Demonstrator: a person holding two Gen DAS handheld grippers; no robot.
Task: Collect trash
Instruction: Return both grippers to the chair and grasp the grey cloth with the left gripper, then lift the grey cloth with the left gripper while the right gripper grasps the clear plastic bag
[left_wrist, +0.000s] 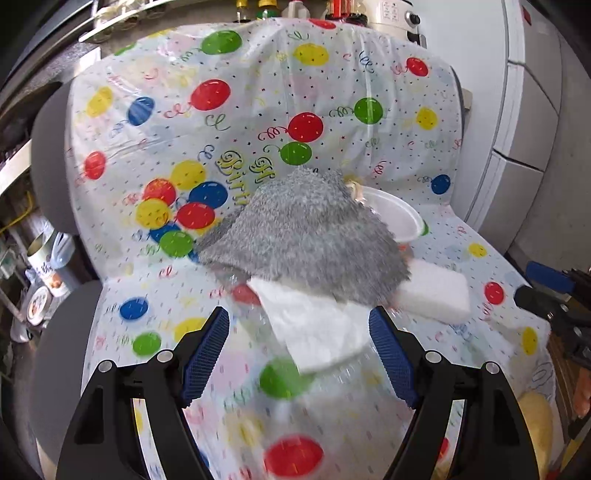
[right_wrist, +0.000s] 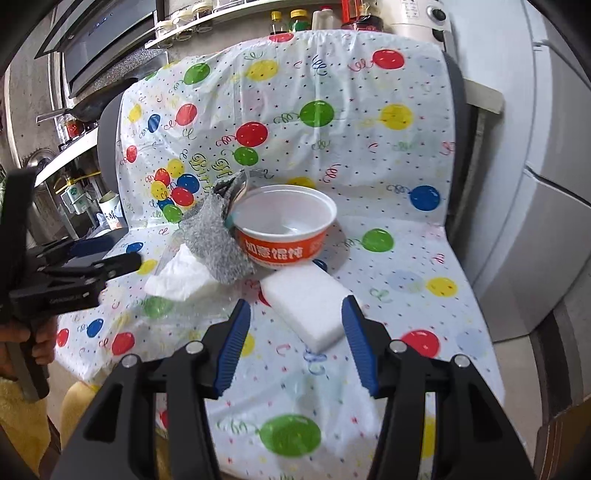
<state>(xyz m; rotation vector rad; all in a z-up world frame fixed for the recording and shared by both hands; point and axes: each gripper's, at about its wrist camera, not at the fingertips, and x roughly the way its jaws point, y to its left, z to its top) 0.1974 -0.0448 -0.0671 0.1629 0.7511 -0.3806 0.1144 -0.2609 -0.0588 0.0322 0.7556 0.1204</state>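
Note:
A chair draped in a balloon-print plastic sheet (right_wrist: 388, 155) holds the trash. A crumpled white tissue (left_wrist: 314, 325) (right_wrist: 181, 277) lies on a clear plastic wrapper (left_wrist: 340, 398), partly under a grey fuzzy cloth (left_wrist: 306, 236) (right_wrist: 214, 243). An orange-and-white paper bowl (right_wrist: 286, 229) (left_wrist: 397, 216) stands behind the cloth. A white foam block (right_wrist: 306, 306) (left_wrist: 432, 291) lies in front of the bowl. My left gripper (left_wrist: 299, 350) is open, with the tissue between its fingers. My right gripper (right_wrist: 295, 336) is open just before the foam block.
The left gripper and the hand holding it show at the left of the right wrist view (right_wrist: 55, 280). A white fridge (right_wrist: 546, 184) stands to the right. A kitchen counter with bottles (right_wrist: 295, 18) is behind the chair. Yellow cloth (right_wrist: 22, 424) lies lower left.

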